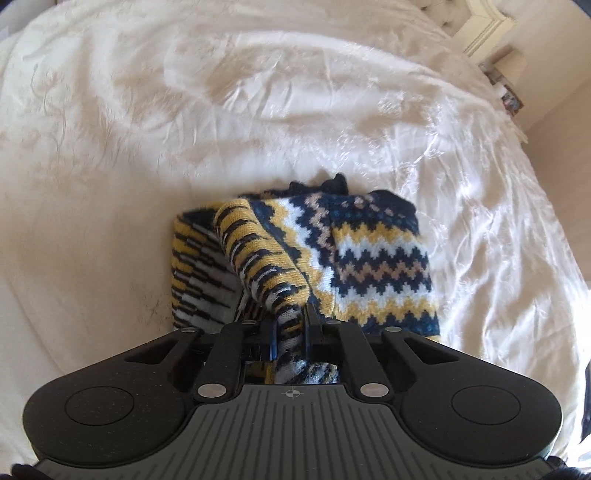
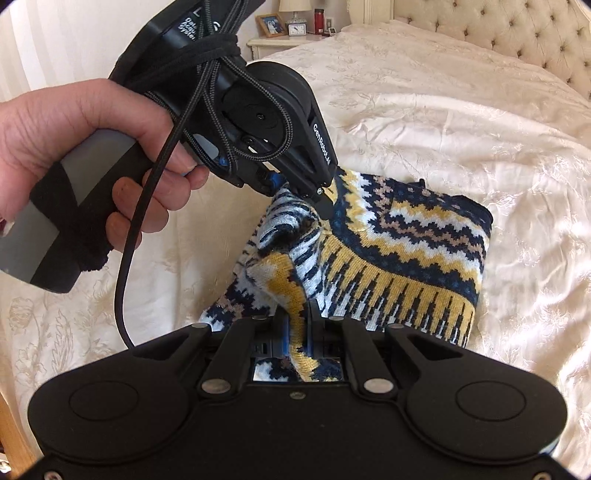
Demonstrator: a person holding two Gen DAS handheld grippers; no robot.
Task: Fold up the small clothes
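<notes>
A small knitted sweater (image 1: 373, 258) in navy, yellow and white zigzags lies partly folded on the cream bedspread (image 1: 184, 129). My left gripper (image 1: 291, 325) is shut on a bunched striped edge of it, lifted off the bed. From the right wrist view the same sweater (image 2: 406, 243) spreads to the right, and my right gripper (image 2: 297, 325) is shut on a yellow-and-navy fold of it. The left gripper (image 2: 314, 195), held by a person's hand (image 2: 74, 147), pinches the knit a short way beyond the right one.
The bedspread (image 2: 443, 92) is crumpled around the sweater. A tufted headboard (image 2: 498, 26) stands at the far end. A nightstand (image 2: 273, 42) with a lamp, photo frame and clock is at the back left. The left gripper's black cable (image 2: 125, 280) hangs down.
</notes>
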